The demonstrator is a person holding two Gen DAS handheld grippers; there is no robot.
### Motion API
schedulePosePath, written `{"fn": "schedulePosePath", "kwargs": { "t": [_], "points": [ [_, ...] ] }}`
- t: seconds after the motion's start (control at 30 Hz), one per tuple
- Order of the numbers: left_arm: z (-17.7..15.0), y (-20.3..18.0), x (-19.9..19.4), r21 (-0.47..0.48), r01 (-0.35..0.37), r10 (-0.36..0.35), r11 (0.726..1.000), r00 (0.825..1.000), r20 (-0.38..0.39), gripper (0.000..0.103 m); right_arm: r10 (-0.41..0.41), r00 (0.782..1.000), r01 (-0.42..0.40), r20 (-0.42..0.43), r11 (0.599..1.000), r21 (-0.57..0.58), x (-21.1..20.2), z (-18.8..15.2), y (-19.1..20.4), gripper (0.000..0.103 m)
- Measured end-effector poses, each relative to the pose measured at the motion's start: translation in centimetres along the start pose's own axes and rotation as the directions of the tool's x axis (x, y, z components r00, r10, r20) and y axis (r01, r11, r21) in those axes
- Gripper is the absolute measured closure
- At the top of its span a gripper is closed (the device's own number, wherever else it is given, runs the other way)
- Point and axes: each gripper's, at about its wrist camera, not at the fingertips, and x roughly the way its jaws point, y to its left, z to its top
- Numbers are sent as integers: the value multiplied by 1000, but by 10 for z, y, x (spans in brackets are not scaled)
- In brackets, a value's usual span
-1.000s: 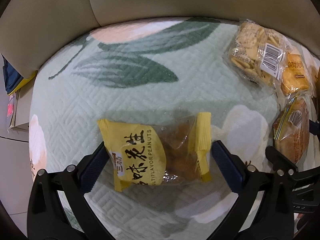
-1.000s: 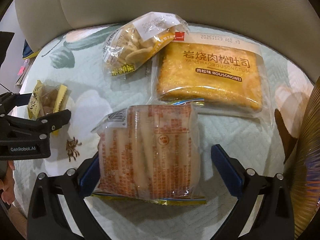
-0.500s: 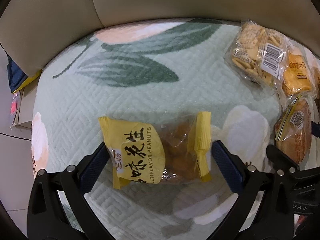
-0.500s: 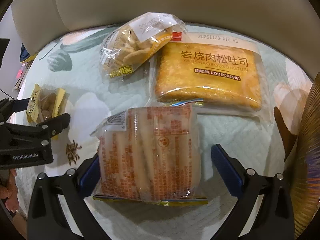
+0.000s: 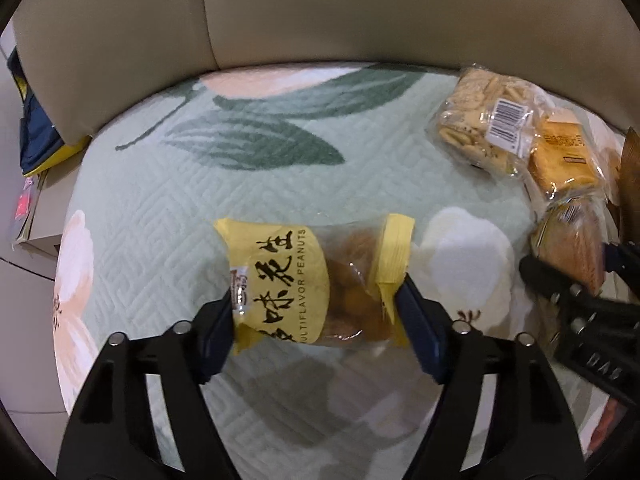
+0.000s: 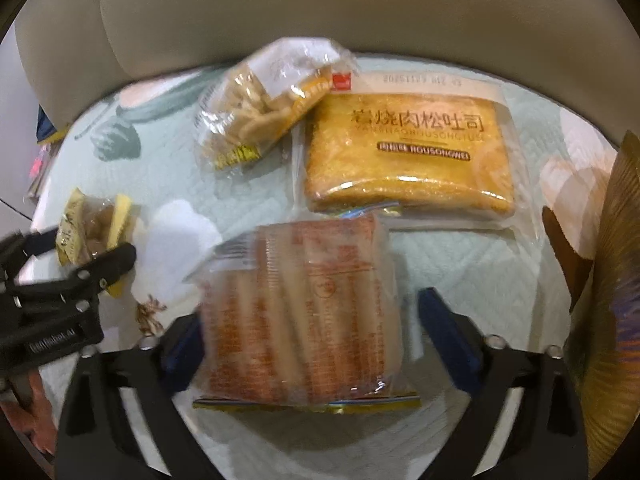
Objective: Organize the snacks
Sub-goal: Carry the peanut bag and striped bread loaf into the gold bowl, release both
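A yellow packet of multiflavor peanuts (image 5: 288,288) lies on the quilted floral cover (image 5: 240,208). My left gripper (image 5: 316,320) is closing on it, and both blue pads press its crumpled ends. In the right wrist view an orange-printed packet of long biscuits (image 6: 300,320) sits between the closing jaws of my right gripper (image 6: 312,340). The left pad touches its side; the right pad stands a little apart from it. The left gripper (image 6: 72,280) with the peanuts (image 6: 92,224) shows at the left there.
A clear bag of round crackers (image 6: 264,112) and a flat meat-floss toast pack (image 6: 408,152) lie behind the biscuits. A beige cushion back (image 5: 360,12) rims the far side. A gold-brown ribbed object (image 6: 616,280) stands at the right. Boxes (image 5: 36,200) sit off the left edge.
Both grippers' jaws have come inward from wide open. The left pads now squeeze the peanut packet's ends. The right pads have drawn closer to the biscuit packet.
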Motion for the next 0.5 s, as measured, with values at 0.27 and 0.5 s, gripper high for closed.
{"fn": "schedulePosePath", "kwargs": {
  "t": [0.27,0.5],
  "points": [
    [-17,22,-34,-145,46,-41,988,998,37,32,215,970,-220,115,975,36,-64,13,8,42],
    [-26,13,-100,-183,69,-44,981,990,137,31,198,966,-199,167,980,-11,-117,30,-5,42]
  ]
}}
